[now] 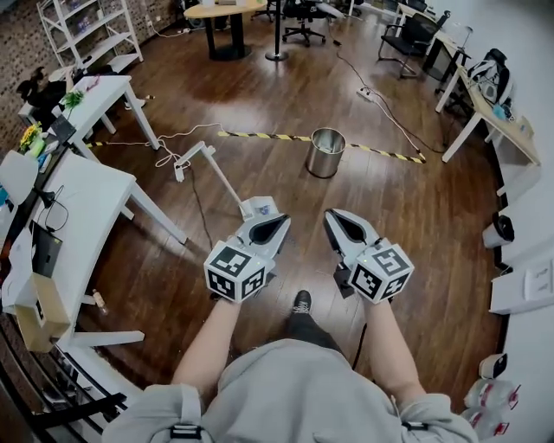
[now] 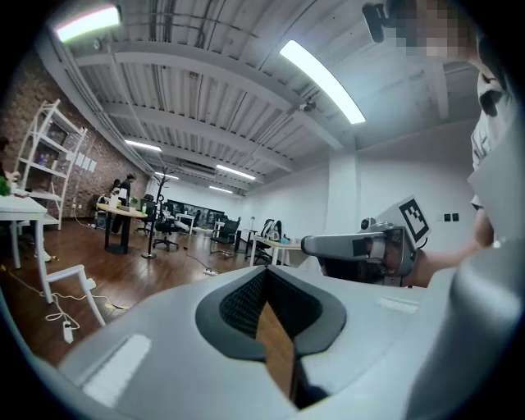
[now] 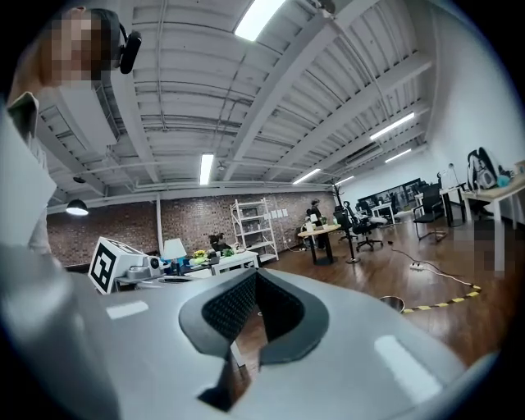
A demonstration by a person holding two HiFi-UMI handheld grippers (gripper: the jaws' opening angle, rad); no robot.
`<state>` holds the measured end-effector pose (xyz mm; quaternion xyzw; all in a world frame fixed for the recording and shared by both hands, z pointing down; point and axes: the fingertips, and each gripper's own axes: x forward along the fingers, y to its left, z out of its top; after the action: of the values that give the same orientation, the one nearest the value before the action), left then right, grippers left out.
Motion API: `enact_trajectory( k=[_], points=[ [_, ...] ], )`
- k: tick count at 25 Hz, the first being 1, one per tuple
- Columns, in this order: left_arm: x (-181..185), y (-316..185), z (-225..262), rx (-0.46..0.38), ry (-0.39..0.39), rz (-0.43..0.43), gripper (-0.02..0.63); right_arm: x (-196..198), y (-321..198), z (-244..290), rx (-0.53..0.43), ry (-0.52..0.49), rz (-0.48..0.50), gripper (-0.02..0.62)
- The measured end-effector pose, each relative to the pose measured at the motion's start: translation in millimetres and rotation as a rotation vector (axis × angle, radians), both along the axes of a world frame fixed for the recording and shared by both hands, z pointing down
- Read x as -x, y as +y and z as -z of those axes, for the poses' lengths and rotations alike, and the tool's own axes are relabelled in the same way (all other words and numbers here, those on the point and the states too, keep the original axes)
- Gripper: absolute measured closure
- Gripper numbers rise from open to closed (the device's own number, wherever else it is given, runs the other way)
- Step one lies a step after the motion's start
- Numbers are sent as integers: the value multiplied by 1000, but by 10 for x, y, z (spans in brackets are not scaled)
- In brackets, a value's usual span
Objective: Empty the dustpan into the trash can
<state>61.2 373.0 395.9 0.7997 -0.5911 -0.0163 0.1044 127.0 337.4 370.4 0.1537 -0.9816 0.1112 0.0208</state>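
Note:
A round metal trash can stands on the wooden floor ahead, a little to the right; its rim also shows in the right gripper view. A white dustpan lies on the floor just beyond my left gripper, its long white handle slanting away to the upper left. The left gripper is shut with nothing between its pads. My right gripper is held beside it, pointing level, its jaws together and empty. Neither gripper touches the dustpan.
White tables and a shelf line the left side, and desks line the right. Yellow-black tape crosses the floor by the can. Cables and a power strip lie left of the dustpan. A round table stands far back.

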Motion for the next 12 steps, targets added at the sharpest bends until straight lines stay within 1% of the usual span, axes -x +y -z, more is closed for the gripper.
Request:
enact_trajectory(
  k=[7, 12],
  points=[
    [629, -830, -77, 22, -20, 185, 600, 484, -942, 45, -7, -15, 111, 595],
    [1008, -1189, -110, 39, -39, 315, 600, 835, -1467, -7, -35, 11, 188, 595]
  ],
)
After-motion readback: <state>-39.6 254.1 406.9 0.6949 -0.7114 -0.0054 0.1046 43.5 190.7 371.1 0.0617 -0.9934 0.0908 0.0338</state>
